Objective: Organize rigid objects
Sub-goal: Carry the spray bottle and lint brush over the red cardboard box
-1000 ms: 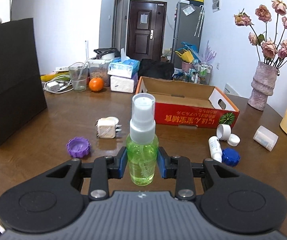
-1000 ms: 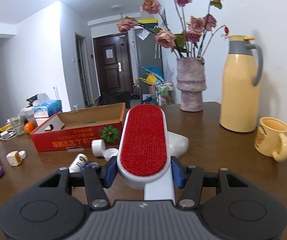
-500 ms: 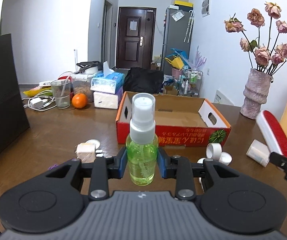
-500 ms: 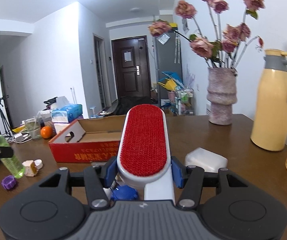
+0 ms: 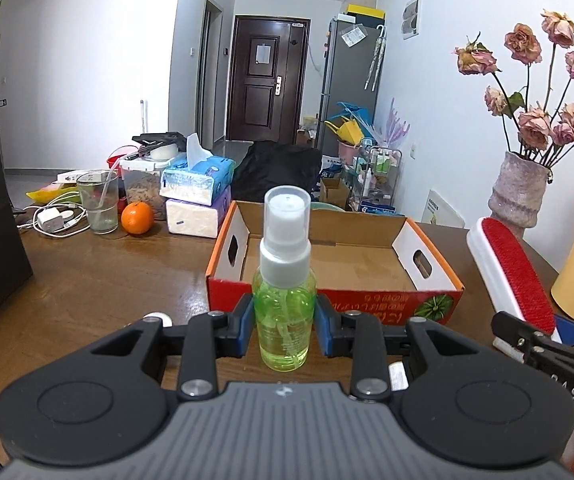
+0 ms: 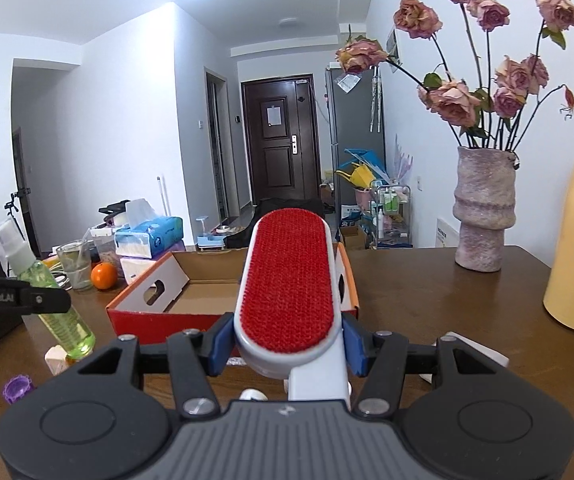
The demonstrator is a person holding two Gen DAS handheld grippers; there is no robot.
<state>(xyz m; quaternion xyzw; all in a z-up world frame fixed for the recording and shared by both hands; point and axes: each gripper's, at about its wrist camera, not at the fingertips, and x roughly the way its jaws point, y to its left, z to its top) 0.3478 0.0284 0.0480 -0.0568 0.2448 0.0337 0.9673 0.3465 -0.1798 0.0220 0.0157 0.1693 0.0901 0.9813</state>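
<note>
The left gripper is clamped on an upright green plastic spray bottle, the right gripper on a red-faced white lint brush, the red-sided cardboard tray at twelve o'clock beyond both.

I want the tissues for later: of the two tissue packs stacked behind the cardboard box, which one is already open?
The upper blue tissue pack: a white tissue sticks up from its top. The white-and-purple pack beneath it shows none.
</note>
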